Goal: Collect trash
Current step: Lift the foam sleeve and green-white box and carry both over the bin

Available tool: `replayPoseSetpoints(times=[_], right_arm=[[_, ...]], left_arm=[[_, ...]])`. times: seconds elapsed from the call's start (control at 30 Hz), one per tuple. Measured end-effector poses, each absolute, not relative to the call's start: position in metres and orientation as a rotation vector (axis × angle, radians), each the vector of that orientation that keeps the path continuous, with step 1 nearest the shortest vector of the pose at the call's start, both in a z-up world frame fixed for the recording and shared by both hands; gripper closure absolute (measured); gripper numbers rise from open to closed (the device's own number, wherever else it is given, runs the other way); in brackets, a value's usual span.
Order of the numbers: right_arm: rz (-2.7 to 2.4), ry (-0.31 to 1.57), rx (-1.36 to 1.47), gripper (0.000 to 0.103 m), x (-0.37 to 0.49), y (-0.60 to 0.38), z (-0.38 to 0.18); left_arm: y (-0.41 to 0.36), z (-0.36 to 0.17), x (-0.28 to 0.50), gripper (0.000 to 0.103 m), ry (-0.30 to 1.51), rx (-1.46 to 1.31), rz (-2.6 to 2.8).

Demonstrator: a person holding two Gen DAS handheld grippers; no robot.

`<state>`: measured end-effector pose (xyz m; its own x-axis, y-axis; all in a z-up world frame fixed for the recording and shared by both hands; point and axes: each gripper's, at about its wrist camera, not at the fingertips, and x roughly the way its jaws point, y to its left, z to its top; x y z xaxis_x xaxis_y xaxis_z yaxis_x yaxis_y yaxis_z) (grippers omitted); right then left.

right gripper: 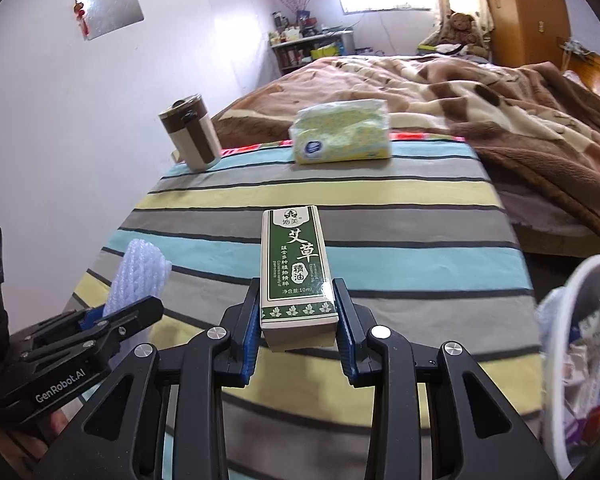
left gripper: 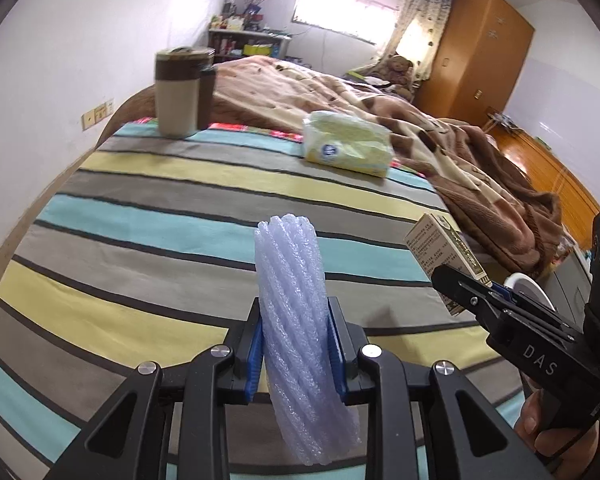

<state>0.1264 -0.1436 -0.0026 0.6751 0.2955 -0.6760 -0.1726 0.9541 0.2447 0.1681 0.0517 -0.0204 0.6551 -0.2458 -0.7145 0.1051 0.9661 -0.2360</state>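
Left wrist view: both pieces gripped, bin waiting on the right

I am holding a foam sleeve [left gripper: 300, 320] in the left gripper [left gripper: 298, 344], jaws clenched on its middle, above the striped bench [left gripper: 140, 216]. The right gripper [right gripper: 296, 320] is clamping a small green box [right gripper: 296, 268] by its lower sides. I am judging the white bin [right gripper: 580, 300] off the bench's right edge as the drop point; room looks open, with mug [right gripper: 192, 136] and tissue pack [right gripper: 340, 132] well apart.
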Motion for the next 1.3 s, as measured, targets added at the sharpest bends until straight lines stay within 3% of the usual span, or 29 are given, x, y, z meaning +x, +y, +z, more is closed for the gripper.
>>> replayPoseSetpoints(times=[1.3], right_arm=[[-0.202, 0.650, 0.333, 0.069, 0.029, -0.339, 0.017]], left_arm=[[-0.173, 0.027, 0.126, 0.075, 0.752, 0.002, -0.609]])
